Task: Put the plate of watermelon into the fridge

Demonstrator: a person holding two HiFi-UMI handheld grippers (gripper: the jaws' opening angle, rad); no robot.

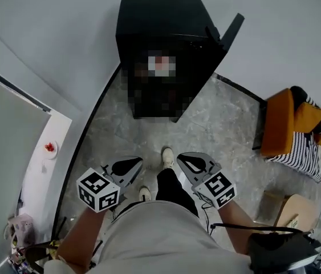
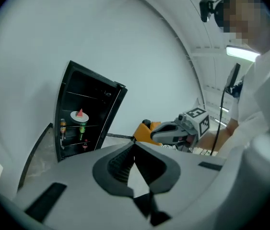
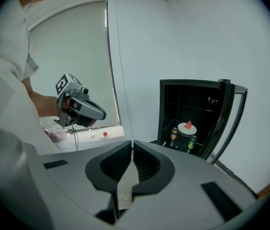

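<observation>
Step in hand: by the look of things, the tail end of the job. The white round plate with one red, green-rinded watermelon wedge (image 3: 187, 127) is already on a glass shelf inside the black mini fridge (image 1: 160, 21). The fridge stands at the person's 12 o'clock, with its door (image 1: 229, 31) swung open toward 1 o'clock.

The wedge stands upright, point up, about centred on the plate. Drink cans (image 3: 191, 143) show just below it.

Left gripper (image 1: 127, 167) and right gripper (image 1: 197, 164) are held at the waist, well apart from the fridge. Both pairs of tongs are pressed together with nothing between them.

Next move, likely: step toward 12 o'clock and push the door shut, with closed tips against its outer edge.

A small white dish with red bits (image 1: 49, 148) lies on the white sill (image 1: 40, 176) at 9 o'clock; its contents are too small to tell.
</observation>
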